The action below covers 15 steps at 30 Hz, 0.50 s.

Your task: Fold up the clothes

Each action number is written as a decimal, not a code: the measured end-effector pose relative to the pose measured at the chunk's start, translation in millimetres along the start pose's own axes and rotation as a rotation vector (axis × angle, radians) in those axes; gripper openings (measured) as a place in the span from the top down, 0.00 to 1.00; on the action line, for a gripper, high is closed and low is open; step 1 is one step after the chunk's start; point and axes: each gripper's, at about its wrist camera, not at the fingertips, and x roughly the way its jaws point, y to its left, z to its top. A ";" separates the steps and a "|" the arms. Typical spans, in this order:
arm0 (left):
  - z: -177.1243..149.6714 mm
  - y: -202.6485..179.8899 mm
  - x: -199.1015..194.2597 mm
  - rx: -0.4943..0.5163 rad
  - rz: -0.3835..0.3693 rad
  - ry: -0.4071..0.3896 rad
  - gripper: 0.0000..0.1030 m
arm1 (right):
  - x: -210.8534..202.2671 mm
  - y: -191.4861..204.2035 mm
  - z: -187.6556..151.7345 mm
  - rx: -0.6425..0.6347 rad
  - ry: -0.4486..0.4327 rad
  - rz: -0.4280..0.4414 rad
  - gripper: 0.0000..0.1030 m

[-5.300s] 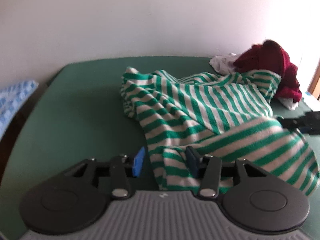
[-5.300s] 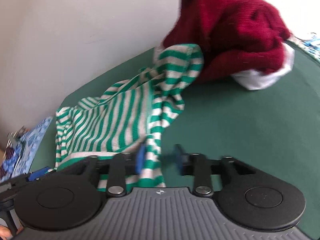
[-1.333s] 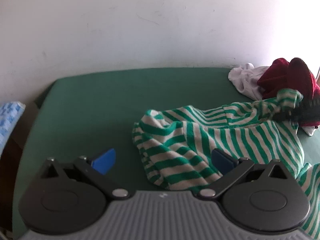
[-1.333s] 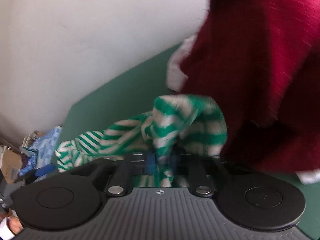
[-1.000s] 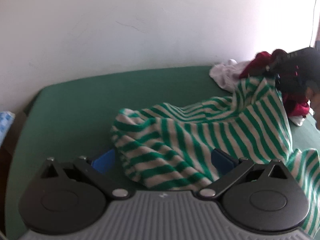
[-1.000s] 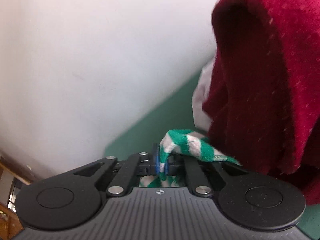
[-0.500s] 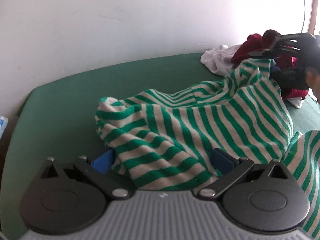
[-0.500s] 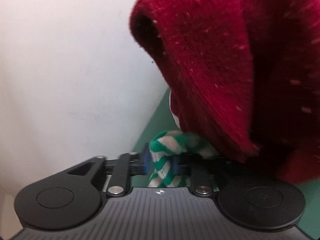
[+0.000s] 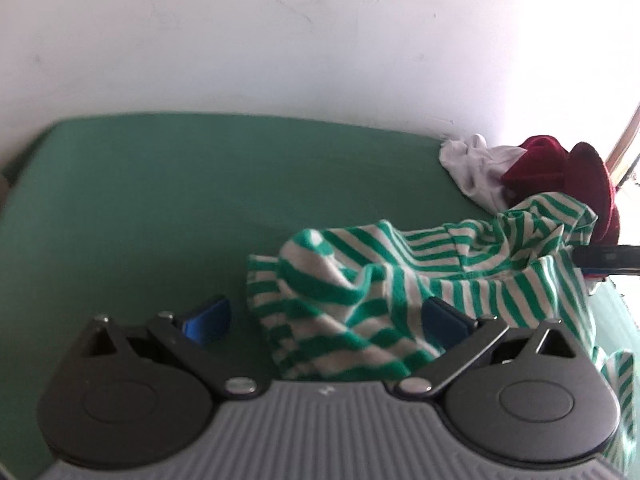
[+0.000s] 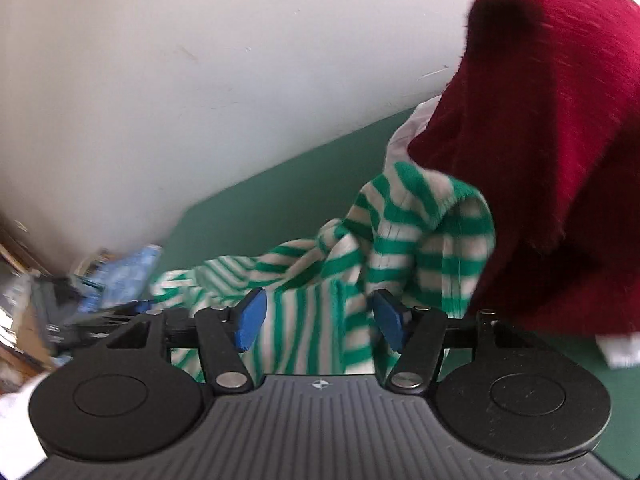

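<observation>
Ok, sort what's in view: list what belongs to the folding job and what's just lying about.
Part of the job:
- striped garment, crumpled on the green table
- left gripper, open
- right gripper, jaws opening, stripes loose between them

Lying about, or waiting their turn:
- red knit
- white cloth
- blue patterned cloth

Counted on the green table [image 9: 160,200]: one striped garment [image 9: 360,288], one red garment [image 9: 560,176], one white garment [image 9: 472,164]. Two grippers [image 9: 326,316] [image 10: 318,316] were present.
</observation>
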 end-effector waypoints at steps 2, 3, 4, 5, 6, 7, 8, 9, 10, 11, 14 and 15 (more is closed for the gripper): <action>3.8 -0.9 6.0 0.015 -0.018 0.006 0.01 | 25.0 6.0 3.3 -0.024 0.014 -0.029 0.39; 5.6 -1.5 9.0 0.021 -0.022 0.006 0.01 | 31.4 -1.2 6.3 -0.034 0.018 -0.031 0.40; 6.7 -1.7 10.8 0.022 -0.029 0.002 0.03 | 37.7 -8.3 9.3 -0.044 0.022 -0.032 0.42; 7.8 -1.9 11.2 0.017 -0.033 -0.001 0.03 | 32.6 -11.3 9.7 -0.034 0.021 -0.025 0.44; 8.9 -2.2 11.3 0.013 -0.036 -0.003 0.07 | 27.0 -14.2 10.1 -0.023 0.020 -0.018 0.47; 10.0 -2.4 11.5 0.008 -0.038 -0.006 0.17 | 44.8 -15.9 17.3 0.005 0.021 -0.006 0.58; 10.9 -2.7 10.0 -0.002 -0.045 -0.008 0.24 | 46.1 -20.6 20.0 0.035 0.023 0.009 0.71; 11.4 -3.2 8.9 -0.011 -0.051 -0.011 0.42 | 44.6 -25.2 22.2 0.063 0.028 0.026 0.78; 11.7 -4.0 6.2 -0.015 -0.064 -0.016 0.57 | 43.0 -29.7 24.4 0.090 0.033 0.043 0.87; 11.9 -6.2 3.3 -0.006 -0.068 -0.021 0.61 | 38.1 -33.2 21.7 0.106 0.031 0.065 0.89; 11.9 -16.5 -5.9 0.033 -0.051 -0.042 0.70 | 24.8 -35.8 21.5 0.123 0.022 0.114 0.90; 11.8 -20.5 -9.5 0.047 -0.038 -0.052 0.71 | 31.1 -35.5 17.7 0.117 0.022 0.117 0.90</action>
